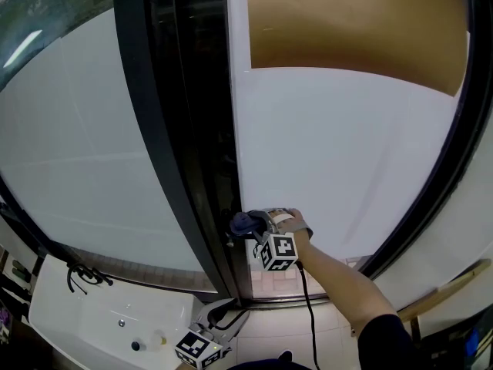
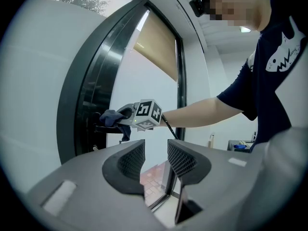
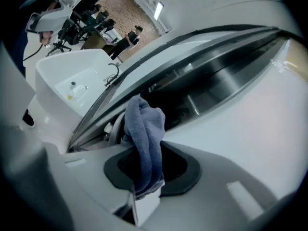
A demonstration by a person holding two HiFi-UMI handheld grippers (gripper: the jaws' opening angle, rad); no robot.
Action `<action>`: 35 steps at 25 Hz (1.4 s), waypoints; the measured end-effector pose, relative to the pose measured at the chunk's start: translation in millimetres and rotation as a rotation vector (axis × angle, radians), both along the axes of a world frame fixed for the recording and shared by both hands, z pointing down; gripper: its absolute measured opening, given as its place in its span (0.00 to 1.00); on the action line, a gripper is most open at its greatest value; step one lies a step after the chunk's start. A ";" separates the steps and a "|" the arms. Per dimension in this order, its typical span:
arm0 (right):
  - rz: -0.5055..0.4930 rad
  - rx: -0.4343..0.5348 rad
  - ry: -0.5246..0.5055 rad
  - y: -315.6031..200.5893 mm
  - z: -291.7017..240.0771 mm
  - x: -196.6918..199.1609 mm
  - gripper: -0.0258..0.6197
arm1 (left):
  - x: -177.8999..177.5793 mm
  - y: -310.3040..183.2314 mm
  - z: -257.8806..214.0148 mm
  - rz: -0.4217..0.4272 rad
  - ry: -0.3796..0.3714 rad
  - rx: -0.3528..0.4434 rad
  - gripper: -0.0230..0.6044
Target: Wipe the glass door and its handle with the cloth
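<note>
Right gripper (image 3: pixel 144 165) fingers clamp cloth (image 3: pixel 144 129) at frosted glass door (image 1: pixel 331 145) (left gripper (image 2: pixel 155 160) fingers apart).

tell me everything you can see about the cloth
The cloth is a blue-grey, soft, fleecy-looking rag, bunched and folded. The right tongs are shut on its lower end, so its crumpled bulk sticks out past the tips. It sits at the dark door frame, seemingly against the handle.

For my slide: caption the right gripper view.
Right gripper clamps a blue cloth close to the dark door frame.
</note>
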State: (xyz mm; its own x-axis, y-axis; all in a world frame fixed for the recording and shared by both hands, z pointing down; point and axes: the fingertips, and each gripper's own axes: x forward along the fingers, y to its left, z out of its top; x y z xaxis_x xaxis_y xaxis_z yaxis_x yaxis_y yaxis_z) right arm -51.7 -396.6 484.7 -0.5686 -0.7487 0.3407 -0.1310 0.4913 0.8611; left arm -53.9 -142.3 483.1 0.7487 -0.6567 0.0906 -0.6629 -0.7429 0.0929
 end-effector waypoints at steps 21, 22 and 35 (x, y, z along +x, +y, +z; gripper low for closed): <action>0.306 0.044 0.092 -10.9 3.9 244.3 0.15 | 55.1 -23.3 -5.5 0.133 -0.012 -0.003 0.26; 0.326 0.045 0.091 -11.1 3.4 256.5 0.15 | 55.7 -24.0 -4.9 0.134 -0.012 -0.003 0.26; 0.347 -0.024 -0.057 9.1 3.4 241.8 0.15 | 50.4 -20.4 1.7 0.135 -0.002 -0.002 0.26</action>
